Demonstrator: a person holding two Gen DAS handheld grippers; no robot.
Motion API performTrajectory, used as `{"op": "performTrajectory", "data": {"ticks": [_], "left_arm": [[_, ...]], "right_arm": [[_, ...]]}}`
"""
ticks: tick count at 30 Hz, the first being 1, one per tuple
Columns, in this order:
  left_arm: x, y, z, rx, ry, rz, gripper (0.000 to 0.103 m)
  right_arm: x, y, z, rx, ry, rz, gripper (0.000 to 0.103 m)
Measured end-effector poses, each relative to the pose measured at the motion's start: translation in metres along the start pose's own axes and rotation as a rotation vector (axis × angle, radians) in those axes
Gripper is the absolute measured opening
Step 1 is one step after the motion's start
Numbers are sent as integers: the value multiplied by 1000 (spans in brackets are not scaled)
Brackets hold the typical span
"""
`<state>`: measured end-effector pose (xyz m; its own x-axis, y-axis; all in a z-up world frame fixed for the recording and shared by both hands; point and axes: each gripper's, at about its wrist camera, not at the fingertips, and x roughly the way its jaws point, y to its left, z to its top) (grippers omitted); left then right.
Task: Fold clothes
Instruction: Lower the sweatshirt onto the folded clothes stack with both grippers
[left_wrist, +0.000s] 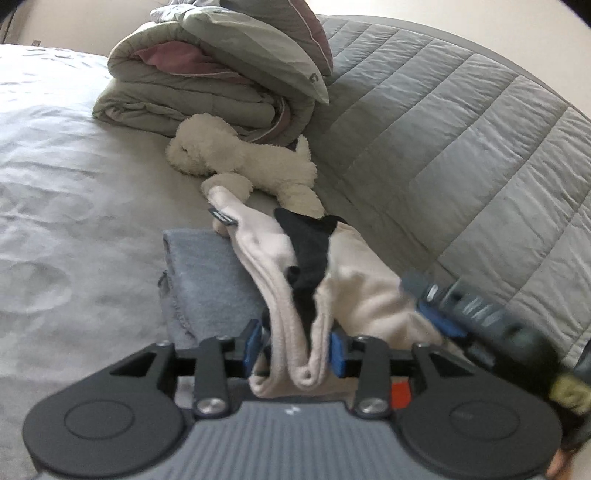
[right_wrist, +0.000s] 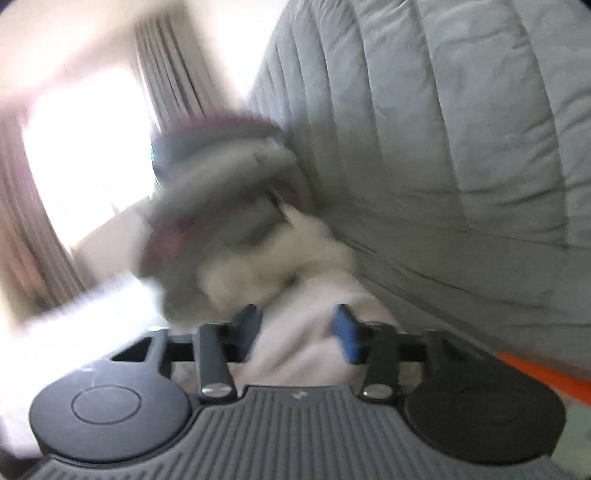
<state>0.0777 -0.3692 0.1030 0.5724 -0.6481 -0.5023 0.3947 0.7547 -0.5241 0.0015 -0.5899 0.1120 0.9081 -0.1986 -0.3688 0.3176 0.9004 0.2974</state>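
So my left gripper (left_wrist: 299, 343) had the cream garment (left_wrist: 354, 291) bunched up between its blue pads (left_wrist: 337, 350), two folded edges of the fabric sitting right in the gap. The pads looked like they were touching the cloth on both sides, so I'd call that a grip, though a pretty loose one. The garment had a black patch (left_wrist: 310, 251) near its middle and a small dark tag (left_wrist: 221, 217) at about 11 o'clock from my claw. It lay partly over a folded grey-blue towel (left_wrist: 207, 273), which sat on the bed (left_wrist: 66, 177) at roughly 10 o'clock. Further out at 12 o'clock lay a fluffy white plush toy (left_wrist: 243, 158), and behind that a stack of folded grey quilt and pillow (left_wrist: 221, 74) leaned by the quilted grey headboard (left_wrist: 461, 129). My right gripper (right_wrist: 299, 330) showed up in the left camera at 3 o'clock, blurry, with its tip on the same cream cloth. From its own camera the whole picture was smeared, but the cream fabric filled the space between its blue pads and seemed pinched there too. Off at 10 o'clock in that view I could make out a bright window (right_wrist: 85, 147) with curtains (right_wrist: 166, 66).
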Motion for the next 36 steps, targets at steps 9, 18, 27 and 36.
{"op": "performTrajectory", "data": {"ticks": [9, 18, 27, 36], "left_arm": [[-30, -45, 19, 189, -207, 120, 45], [26, -43, 13, 233, -72, 138, 36], [31, -35, 4, 299, -57, 166, 39], [5, -39, -12, 354, -66, 223, 54]], "right_arm": [[4, 11, -5, -140, 57, -38, 31], [0, 4, 1, -73, 68, -55, 28], [-11, 4, 1, -69, 112, -48, 25], [-32, 11, -5, -136, 131, -68, 35]]}}
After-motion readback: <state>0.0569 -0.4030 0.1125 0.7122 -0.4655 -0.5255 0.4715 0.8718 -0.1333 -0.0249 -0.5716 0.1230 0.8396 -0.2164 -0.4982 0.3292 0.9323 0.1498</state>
